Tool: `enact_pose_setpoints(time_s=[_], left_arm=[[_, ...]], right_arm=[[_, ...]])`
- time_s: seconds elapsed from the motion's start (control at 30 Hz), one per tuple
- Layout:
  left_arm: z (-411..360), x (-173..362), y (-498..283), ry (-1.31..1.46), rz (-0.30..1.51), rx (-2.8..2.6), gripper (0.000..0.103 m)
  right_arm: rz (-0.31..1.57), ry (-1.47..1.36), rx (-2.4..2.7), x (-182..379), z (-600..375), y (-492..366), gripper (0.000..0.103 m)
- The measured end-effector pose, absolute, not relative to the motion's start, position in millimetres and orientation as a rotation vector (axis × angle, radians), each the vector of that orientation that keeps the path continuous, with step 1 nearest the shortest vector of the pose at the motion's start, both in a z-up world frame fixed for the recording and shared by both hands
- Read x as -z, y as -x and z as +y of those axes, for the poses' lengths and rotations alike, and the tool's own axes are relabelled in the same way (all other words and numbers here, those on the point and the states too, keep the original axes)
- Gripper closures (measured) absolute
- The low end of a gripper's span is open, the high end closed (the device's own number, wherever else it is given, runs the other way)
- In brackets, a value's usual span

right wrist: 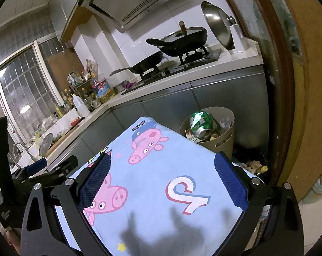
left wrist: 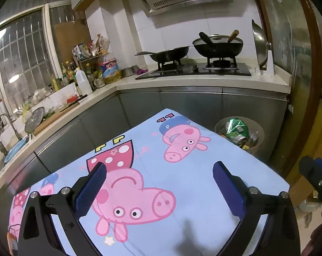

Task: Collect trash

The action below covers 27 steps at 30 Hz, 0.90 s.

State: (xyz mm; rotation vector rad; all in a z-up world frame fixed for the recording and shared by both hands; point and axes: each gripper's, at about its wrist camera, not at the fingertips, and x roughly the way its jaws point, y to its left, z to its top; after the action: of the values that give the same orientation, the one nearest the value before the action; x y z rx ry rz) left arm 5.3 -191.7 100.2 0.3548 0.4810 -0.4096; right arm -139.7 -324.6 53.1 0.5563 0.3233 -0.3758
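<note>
Trash bin [right wrist: 222, 143] beyond table's [left wrist: 203, 181] far right corner: crushed can [right wrist: 203, 125], light, springy, sharp-creased; grip mid-body. Left gripper [left wrist: 158, 183], right gripper [right wrist: 161, 179]: jaws wide, empty.

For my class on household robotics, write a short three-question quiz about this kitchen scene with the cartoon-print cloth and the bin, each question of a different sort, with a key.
1. True or false: the left hand-held gripper is shut on a crushed can.
2. Multiple choice: where is the green crushed can? A) on the cloth-covered table B) in the beige bin C) on the stove
3. Fill in: the jaws of the right hand-held gripper stand ____, with nothing between them.

Key: 1 false; 2 B; 3 open.
</note>
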Motion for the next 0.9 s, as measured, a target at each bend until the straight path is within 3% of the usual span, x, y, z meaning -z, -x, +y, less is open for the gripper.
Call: enact_pose_setpoints(time_s=[0.9], left_arm=[[-195.4,-92.2,-4.2,-0.364,0.515,0.492,0.004]], right_arm=[[0.351,-0.543,0.367,-47.0,-324.8,132.6,0.006]])
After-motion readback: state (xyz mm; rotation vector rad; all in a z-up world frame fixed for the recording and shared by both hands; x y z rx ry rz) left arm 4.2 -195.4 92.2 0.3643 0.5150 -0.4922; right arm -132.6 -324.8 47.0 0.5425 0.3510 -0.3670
